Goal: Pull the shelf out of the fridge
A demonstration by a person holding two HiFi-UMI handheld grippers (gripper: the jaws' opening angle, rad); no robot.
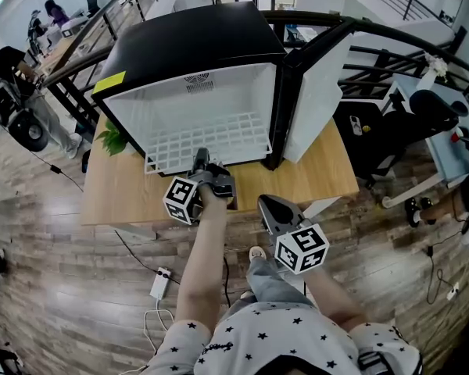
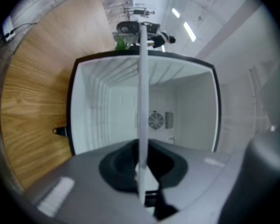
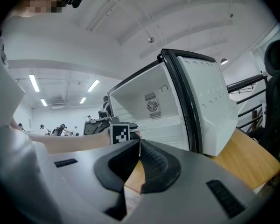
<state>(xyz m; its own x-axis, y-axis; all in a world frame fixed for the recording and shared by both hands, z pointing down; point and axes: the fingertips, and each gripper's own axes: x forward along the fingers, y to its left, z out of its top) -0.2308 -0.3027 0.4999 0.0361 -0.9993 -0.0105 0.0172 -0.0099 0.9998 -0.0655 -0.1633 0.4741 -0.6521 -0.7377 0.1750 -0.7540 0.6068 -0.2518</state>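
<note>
Wooden counter (image 1: 313, 174) below both sets of fingers, bearing black fridge (image 1: 195, 41) straight ahead of them, door open. White wire shelf (image 1: 219, 135) jutting partway out of the fridge mouth, front edge pinched between left gripper (image 1: 202, 159) fingers. Right gripper (image 1: 270, 204) just right of those, clear of the shelf, fingers pressed together, holding nothing.

A pale wooden worktop (image 1: 313, 170) stands on a grey-brown plank floor (image 1: 62, 287); black railings (image 1: 379, 51) run behind, strip lights (image 3: 33, 82) glow overhead
</note>
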